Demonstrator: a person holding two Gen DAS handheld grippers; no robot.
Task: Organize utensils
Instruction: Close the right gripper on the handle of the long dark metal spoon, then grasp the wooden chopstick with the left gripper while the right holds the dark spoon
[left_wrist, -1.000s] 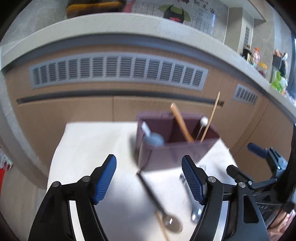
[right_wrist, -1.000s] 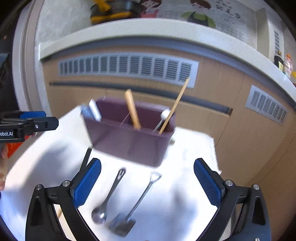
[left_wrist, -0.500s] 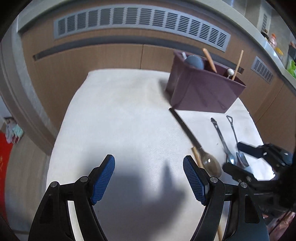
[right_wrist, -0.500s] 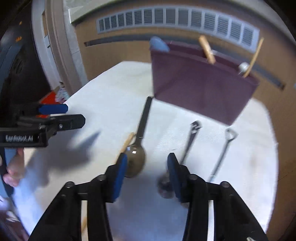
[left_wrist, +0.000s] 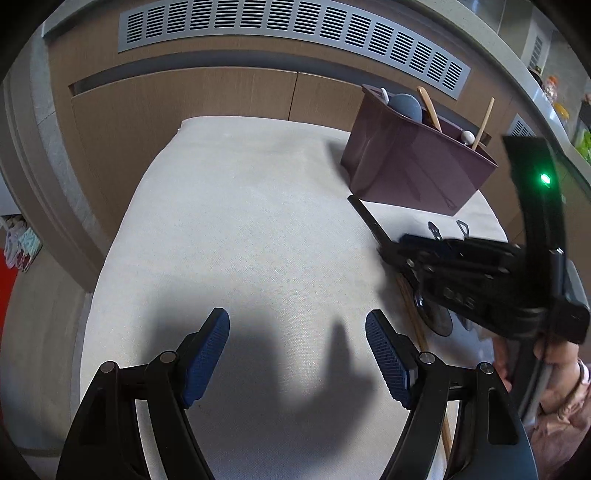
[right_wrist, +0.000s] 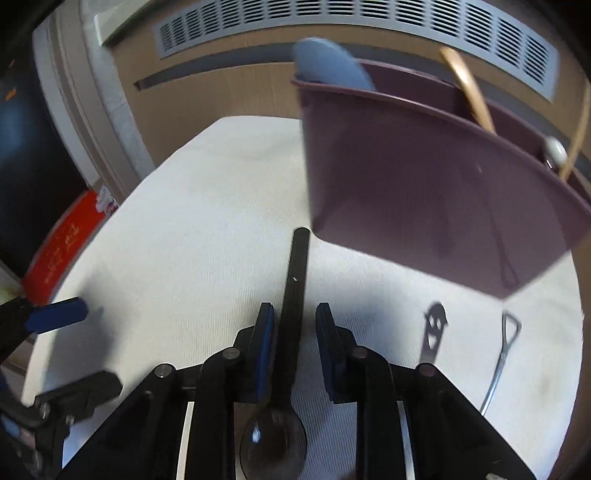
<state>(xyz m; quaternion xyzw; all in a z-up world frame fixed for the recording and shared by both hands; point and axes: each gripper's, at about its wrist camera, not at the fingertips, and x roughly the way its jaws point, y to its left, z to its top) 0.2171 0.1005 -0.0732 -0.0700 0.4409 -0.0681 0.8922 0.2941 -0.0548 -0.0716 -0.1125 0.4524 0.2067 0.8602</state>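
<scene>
Closing: right gripper (right_wrist: 294, 332) jaws narrowing around black spoon (right_wrist: 291, 321) handle, pads not yet touching.
Spoon: flat on worktop (right_wrist: 207, 206), before purple caddy (right_wrist: 424, 192).
Left gripper (left_wrist: 297, 354): jaws released, empty.

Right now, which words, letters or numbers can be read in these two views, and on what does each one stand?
"DAS": raised letters on the black body of the right gripper, seen in the left wrist view.
Gold marks on the flat red box at the left of the right wrist view: too blurred to read.
Nothing else is legible.
</scene>
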